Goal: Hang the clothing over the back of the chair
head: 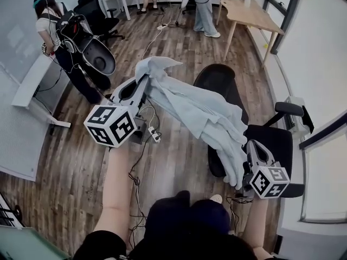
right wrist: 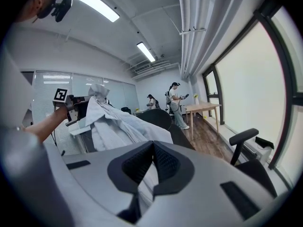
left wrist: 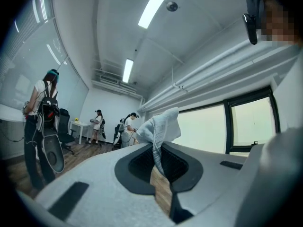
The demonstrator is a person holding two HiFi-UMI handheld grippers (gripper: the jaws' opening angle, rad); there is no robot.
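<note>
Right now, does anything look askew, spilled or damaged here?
Nothing spilled or damaged. The pale blue garment hangs bunched between the left gripper and right gripper, not yet draped over the chair back. A power strip and loose cables lie on the floor beside it.

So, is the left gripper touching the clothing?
Touching. The left gripper view shows the left gripper with jaws shut on a fold of the clothing.
</note>
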